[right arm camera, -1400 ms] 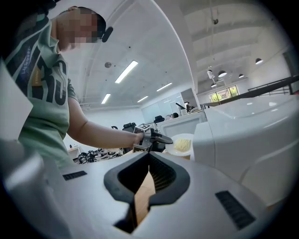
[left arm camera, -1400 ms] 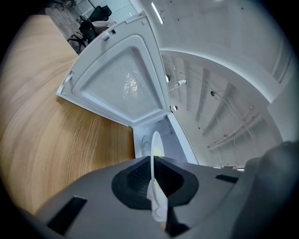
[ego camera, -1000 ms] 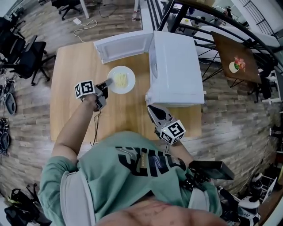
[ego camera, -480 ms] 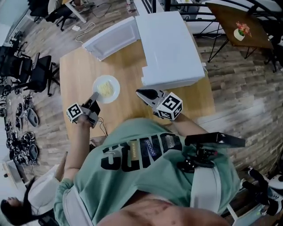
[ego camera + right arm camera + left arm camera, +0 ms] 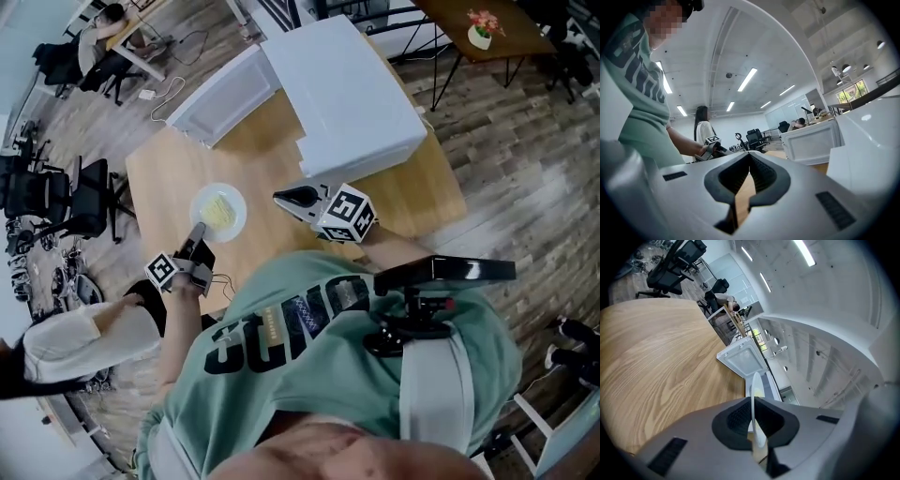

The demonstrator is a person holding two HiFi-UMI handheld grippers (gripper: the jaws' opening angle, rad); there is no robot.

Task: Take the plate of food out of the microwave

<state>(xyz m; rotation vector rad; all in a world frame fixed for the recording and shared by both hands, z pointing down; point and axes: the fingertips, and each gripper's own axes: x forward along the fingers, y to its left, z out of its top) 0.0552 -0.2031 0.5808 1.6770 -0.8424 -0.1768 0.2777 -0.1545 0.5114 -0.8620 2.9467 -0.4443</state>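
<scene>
A light wooden table [image 5: 155, 173] is set on a floor of grey-brown wood planks [image 5: 506, 169], and black office chairs [image 5: 80, 199] are gathered just beside its left edge in the head view. Beyond its far right corner a dark brown side table [image 5: 520, 33] is seen, with a small pot of flowers [image 5: 480, 28] placed on it. Above the wooden table a white ceiling is lit by long strip lights [image 5: 747, 79].

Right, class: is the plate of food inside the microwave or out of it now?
Out. The plate is over the wooden table, clear of the open microwave, its rim pinched in the left tool.
</scene>
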